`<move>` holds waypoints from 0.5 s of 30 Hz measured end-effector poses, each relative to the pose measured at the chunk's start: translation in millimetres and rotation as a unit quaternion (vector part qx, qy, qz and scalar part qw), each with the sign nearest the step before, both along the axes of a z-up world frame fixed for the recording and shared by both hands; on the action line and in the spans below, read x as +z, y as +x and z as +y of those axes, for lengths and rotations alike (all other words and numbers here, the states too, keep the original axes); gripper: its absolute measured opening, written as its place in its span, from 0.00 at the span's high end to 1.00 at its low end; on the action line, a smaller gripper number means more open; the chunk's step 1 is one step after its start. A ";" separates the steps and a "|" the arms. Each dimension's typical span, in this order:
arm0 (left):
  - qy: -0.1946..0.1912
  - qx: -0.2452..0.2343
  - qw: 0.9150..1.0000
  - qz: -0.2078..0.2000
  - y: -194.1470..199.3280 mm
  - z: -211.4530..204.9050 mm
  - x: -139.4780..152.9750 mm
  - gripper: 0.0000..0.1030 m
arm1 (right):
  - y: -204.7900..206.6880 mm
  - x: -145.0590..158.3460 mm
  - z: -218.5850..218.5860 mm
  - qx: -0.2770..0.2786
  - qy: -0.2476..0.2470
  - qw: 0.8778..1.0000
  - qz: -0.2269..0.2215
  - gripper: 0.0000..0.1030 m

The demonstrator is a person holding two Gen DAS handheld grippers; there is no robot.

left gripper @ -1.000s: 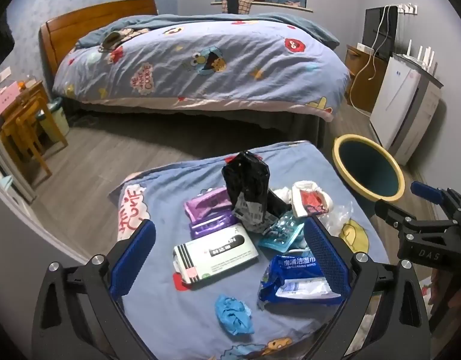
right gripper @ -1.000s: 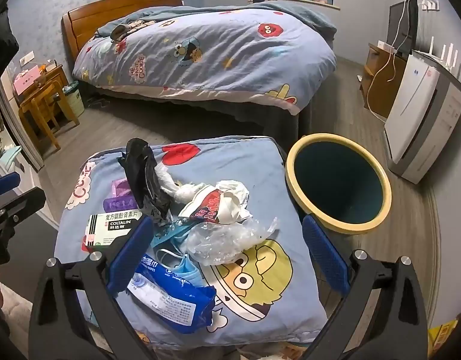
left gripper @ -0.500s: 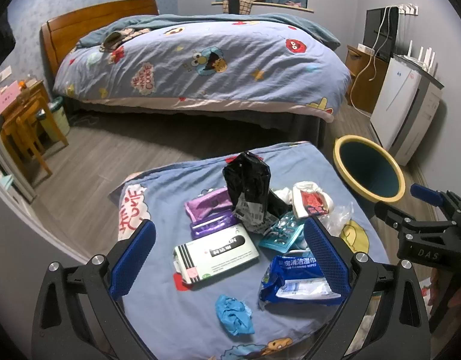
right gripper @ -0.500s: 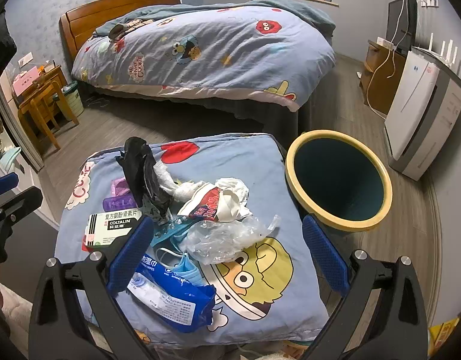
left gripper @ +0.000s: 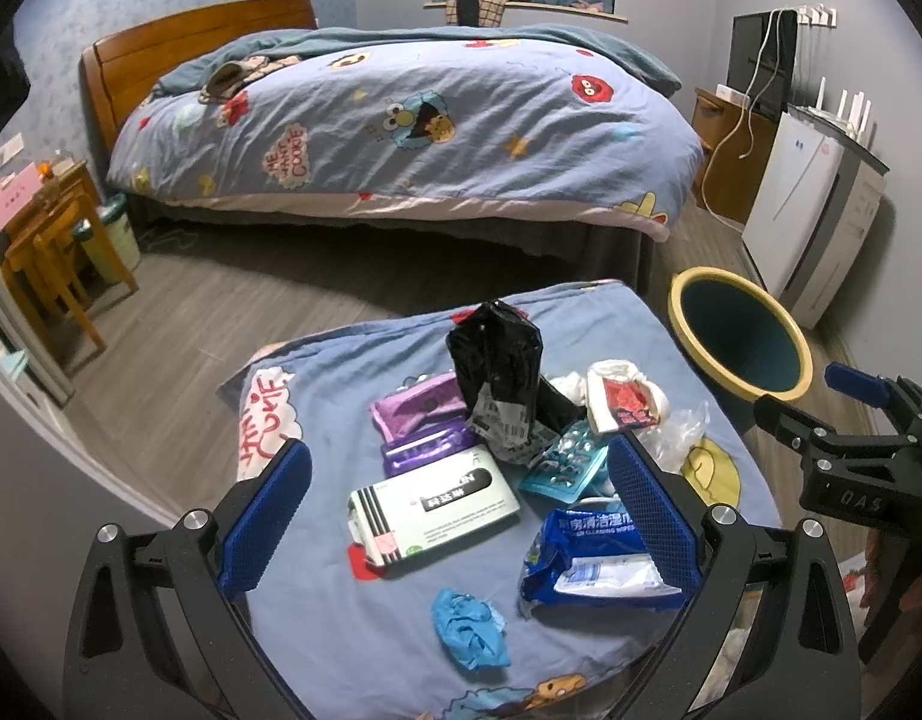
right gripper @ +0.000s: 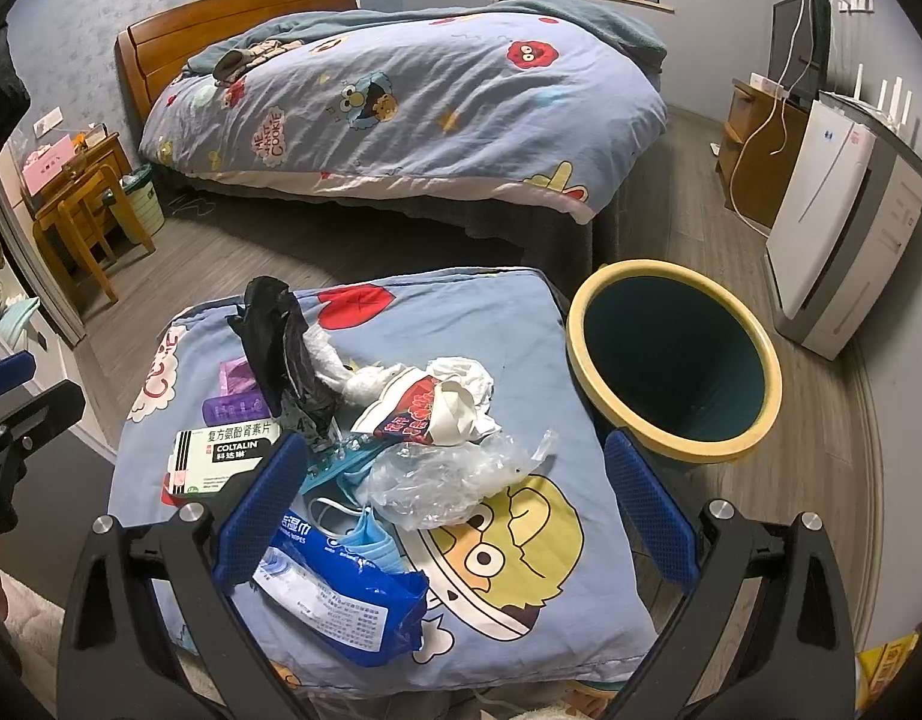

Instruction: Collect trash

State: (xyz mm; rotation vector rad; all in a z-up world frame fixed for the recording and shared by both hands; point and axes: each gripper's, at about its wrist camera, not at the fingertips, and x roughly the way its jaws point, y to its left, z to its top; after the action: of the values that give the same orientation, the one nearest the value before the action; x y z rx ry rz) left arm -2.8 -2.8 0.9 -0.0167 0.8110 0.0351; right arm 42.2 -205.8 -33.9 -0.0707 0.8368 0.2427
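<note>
The yellow-rimmed bin [right gripper: 670, 360] sits just beside the cloth-covered table [right gripper: 520, 330], handy for drops. Trash clusters mid-table: wipes pack [left gripper: 592, 564], medicine box [left gripper: 437, 504], blue wad [left gripper: 469, 636]. Left gripper [left gripper: 455, 528] and right gripper [right gripper: 455, 510] both hover spread wide, empty.

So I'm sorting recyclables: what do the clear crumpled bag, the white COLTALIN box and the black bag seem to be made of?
Clear crumpled bag: thin transparent plastic film, glossy, with sharp creases and glints.
White COLTALIN box: probably printed cardboard, matte, with flat faces and crisp edges.
Black bag: likely plastic or foil-lined film, shiny and wrinkled, standing up stiffly.
</note>
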 end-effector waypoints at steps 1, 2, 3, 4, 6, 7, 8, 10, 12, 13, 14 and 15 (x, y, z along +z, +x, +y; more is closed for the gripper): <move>0.000 0.000 1.000 0.000 0.0 -0.3 -0.1 0.05 | 0.0 -0.8 -0.1 0.000 0.000 1.000 0.000 0.05; 0.000 0.000 1.000 0.000 -0.1 -0.3 -0.2 0.05 | 0.0 -0.4 0.0 0.000 0.000 1.000 0.000 0.05; 0.000 0.000 1.000 0.000 0.0 -0.4 -0.3 0.05 | -0.1 -0.2 -0.1 0.000 -0.001 1.000 0.000 0.05; 0.000 0.000 1.000 -0.001 -0.2 -0.1 -0.2 0.05 | -0.1 -0.5 -0.2 0.000 0.000 1.000 0.000 0.05; 0.000 0.000 1.000 0.000 0.0 -0.2 -0.2 0.05 | 0.1 -0.6 -0.3 0.000 0.000 1.000 0.000 0.05; 0.001 0.000 1.000 0.000 0.1 -0.5 -0.2 0.05 | 0.0 -0.1 -0.4 0.000 0.000 1.000 0.000 0.05; 0.001 0.000 1.000 0.000 -0.1 -0.3 -0.1 0.05 | -0.1 -0.4 -0.4 0.001 0.001 1.000 0.000 0.05; 0.000 0.000 1.000 0.000 0.1 -0.4 0.0 0.05 | -0.1 -0.6 -0.1 0.001 0.000 1.000 0.000 0.05; 0.002 0.001 1.000 -0.001 0.7 -0.6 -2.1 0.05 | -0.1 -0.6 -0.2 0.000 -0.001 1.000 0.000 0.05; 0.001 0.001 1.000 0.000 0.6 -0.5 -2.0 0.05 | 0.5 -0.3 -1.1 0.000 0.000 1.000 0.000 0.05; 0.001 0.001 1.000 0.000 0.4 0.0 -2.2 0.05 | 0.4 -0.1 -0.9 0.000 0.000 1.000 0.000 0.05; 0.001 0.001 1.000 0.000 0.6 -0.2 -2.1 0.05 | 0.5 -0.7 -1.1 0.000 0.001 1.000 0.000 0.05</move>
State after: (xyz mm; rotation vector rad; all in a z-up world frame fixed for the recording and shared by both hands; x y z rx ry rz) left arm -2.3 -3.1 -1.2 -0.0157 0.8106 0.0370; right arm 42.7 -206.8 -34.7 -0.0693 0.8376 0.2430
